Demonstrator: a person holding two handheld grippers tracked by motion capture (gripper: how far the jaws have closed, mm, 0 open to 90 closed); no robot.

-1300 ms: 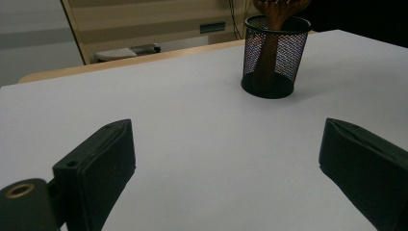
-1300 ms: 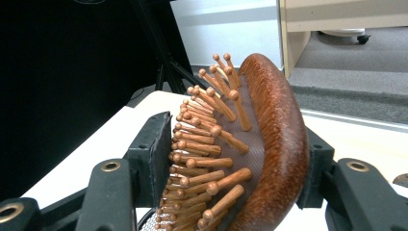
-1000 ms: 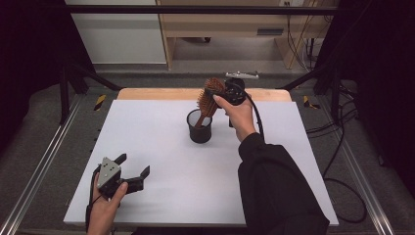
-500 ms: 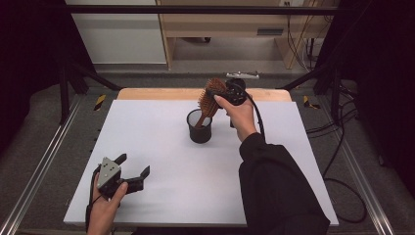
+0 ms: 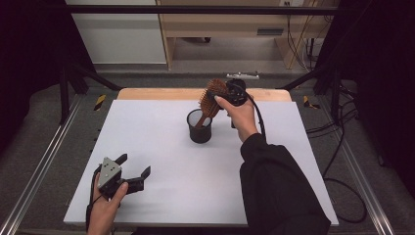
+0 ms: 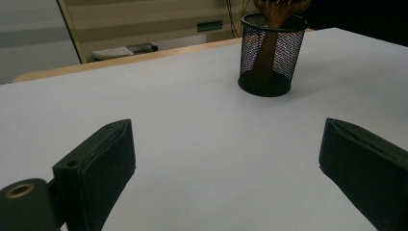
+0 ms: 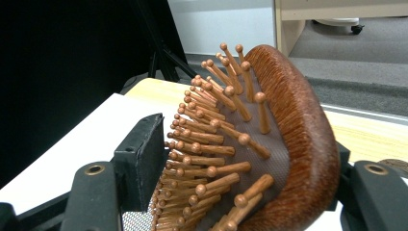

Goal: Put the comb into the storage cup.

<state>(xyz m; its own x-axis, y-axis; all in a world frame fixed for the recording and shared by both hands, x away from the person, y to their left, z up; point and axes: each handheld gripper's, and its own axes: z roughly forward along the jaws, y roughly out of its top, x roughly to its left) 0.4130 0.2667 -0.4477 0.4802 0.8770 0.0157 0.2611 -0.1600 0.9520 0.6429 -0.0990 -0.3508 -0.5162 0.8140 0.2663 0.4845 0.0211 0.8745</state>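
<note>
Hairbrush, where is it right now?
The hairbrush stands handle-down in the cup at the table's far middle in the high view, its head inside the right claw.

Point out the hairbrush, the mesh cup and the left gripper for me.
hairbrush (image 7: 288, 134): right gripper view, on its wooden back edge.
mesh cup (image 6: 284, 48): left gripper view, on its mesh wall.
left gripper (image 5: 133, 165): high view, midway between its open fingertips.

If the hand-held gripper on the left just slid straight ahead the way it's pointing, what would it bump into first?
Probably the black mesh cup, though only just. The left hand-held gripper is open over bare white table, and the cup, with the wooden hairbrush in it, stands ahead and a little right of centre. Depth is unclear, so it might slip past.
</note>
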